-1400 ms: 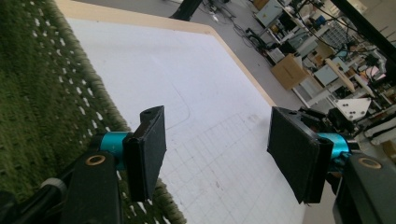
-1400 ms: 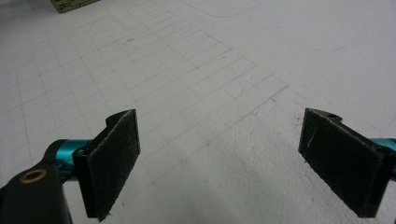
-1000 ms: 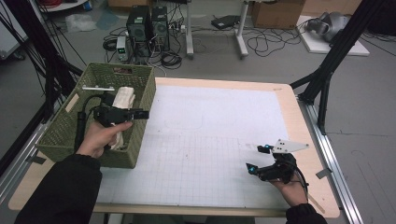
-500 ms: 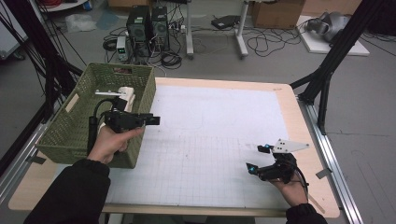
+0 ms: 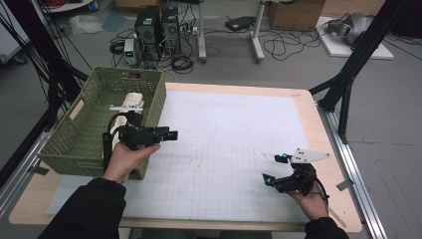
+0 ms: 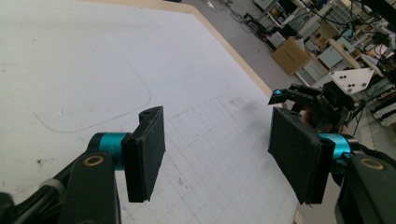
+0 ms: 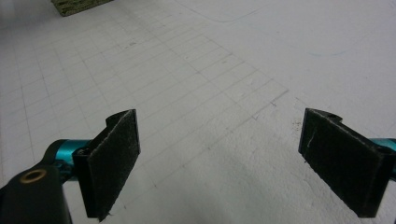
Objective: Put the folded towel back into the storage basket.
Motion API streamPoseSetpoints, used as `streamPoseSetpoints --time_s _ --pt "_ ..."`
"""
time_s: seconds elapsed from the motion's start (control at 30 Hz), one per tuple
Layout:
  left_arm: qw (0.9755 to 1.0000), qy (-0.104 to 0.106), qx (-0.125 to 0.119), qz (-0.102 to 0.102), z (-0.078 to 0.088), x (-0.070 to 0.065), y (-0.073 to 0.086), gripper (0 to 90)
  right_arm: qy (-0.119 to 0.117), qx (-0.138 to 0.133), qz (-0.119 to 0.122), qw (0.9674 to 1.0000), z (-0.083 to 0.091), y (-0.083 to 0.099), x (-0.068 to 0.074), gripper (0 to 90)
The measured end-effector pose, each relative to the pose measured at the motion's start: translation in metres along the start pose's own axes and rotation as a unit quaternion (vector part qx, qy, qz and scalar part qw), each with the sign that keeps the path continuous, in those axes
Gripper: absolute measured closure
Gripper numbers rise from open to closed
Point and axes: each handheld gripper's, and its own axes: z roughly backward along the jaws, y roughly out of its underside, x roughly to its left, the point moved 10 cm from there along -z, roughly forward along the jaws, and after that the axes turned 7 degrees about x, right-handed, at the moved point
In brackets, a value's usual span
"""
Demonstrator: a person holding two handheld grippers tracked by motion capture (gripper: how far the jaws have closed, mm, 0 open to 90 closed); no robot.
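My left gripper [image 5: 169, 134] is held just past the right wall of a green woven basket [image 5: 87, 144], above the white gridded mat [image 5: 229, 129]. In the left gripper view its jaws [image 6: 215, 149] stand open with only the mat between them. A cream-coloured bundle [image 5: 133, 99] lies inside the basket at its far right. My right gripper [image 5: 273, 168] rests low over the mat near the front right, open, with nothing between its pads [image 7: 219, 158]. The right gripper [image 6: 303, 100] also appears far off in the left gripper view.
The mat covers most of a wooden table [image 5: 308, 107]. A corner of the basket [image 7: 79, 5] sits at the top of the right gripper view. Black frame legs [image 5: 348, 79] rise at the table's right; computers and cables [image 5: 159, 25] lie on the floor behind.
My left gripper has moved to the right, from above the basket's inside to beyond its right wall, over the mat. The right gripper has stayed in place.
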Motion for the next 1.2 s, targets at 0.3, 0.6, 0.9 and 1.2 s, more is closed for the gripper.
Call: streamPoseSetpoints --time_s 0.3,0.6,0.9,1.2 --pt "0.9997 -0.015 -0.004 -0.017 -0.007 -0.009 0.007 36.2 -0.003 0.000 -0.003 1.0000 0.001 0.000 0.002 11.8" --pt "0.9991 -0.028 -0.004 -0.031 -0.013 -0.015 0.017 36.0 -0.004 -0.001 0.000 1.0000 0.001 -0.001 0.002 11.8" --pt "0.9981 -0.040 -0.010 -0.047 -0.019 -0.021 0.027 35.5 -0.004 0.000 -0.001 1.0000 0.001 -0.001 0.003 11.8" --pt "0.9976 -0.046 -0.010 -0.050 -0.024 -0.022 0.037 34.9 -0.005 -0.001 0.000 1.0000 0.001 -0.002 0.003 11.8"
